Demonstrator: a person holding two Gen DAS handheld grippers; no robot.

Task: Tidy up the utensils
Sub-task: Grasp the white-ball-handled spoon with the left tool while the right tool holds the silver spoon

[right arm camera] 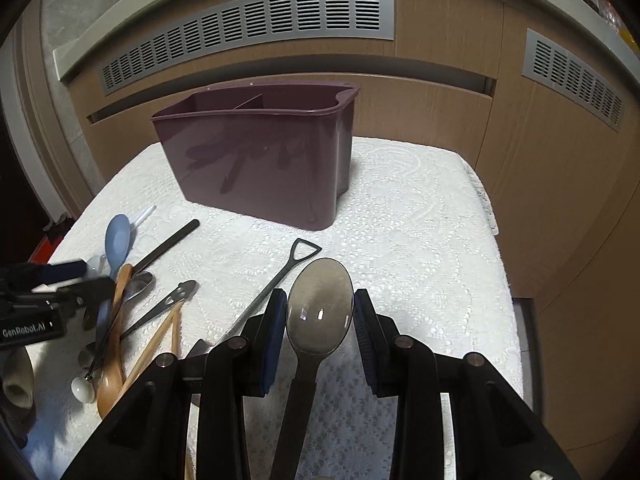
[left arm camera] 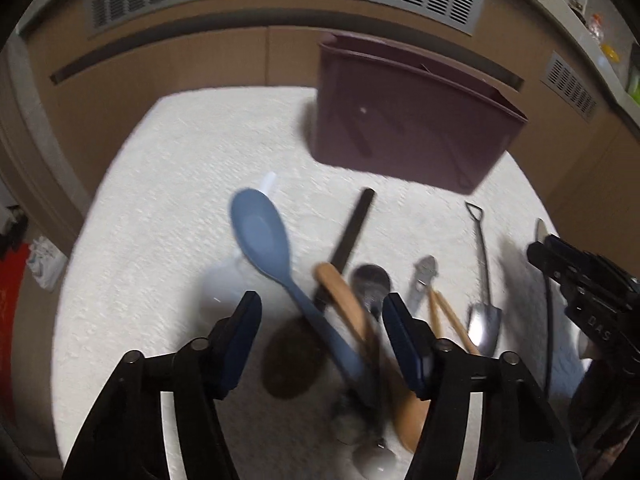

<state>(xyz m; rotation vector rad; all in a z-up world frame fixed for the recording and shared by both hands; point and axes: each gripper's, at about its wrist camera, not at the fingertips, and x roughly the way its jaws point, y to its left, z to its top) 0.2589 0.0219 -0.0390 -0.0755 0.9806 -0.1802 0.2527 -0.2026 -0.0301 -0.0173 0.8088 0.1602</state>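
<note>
My right gripper [right arm camera: 320, 310] is shut on the bowl of a large grey spoon [right arm camera: 320, 300], held above the white cloth with its handle running back under the jaws. In the left wrist view this gripper [left arm camera: 546, 248] shows at the right edge. My left gripper [left arm camera: 322, 320] hangs open over a pile of utensils: a blue spoon [left arm camera: 260, 232] whose handle runs between the fingers without touching them, a wooden spoon [left arm camera: 340, 292] and a black-handled utensil [left arm camera: 354, 228]. The purple caddy [right arm camera: 260, 160] stands empty at the back of the table. The right wrist view catches the left gripper [right arm camera: 80, 278] at the left.
A shovel-shaped metal spoon [right arm camera: 280, 276], a metal spoon with a face cut-out [right arm camera: 176, 300] and wooden chopsticks [right arm camera: 160, 344] lie on the white lace cloth [right arm camera: 420, 240]. A white cup [left arm camera: 224, 292] sits left of the pile. Wooden cabinets with vents [right arm camera: 248, 24] stand behind the table.
</note>
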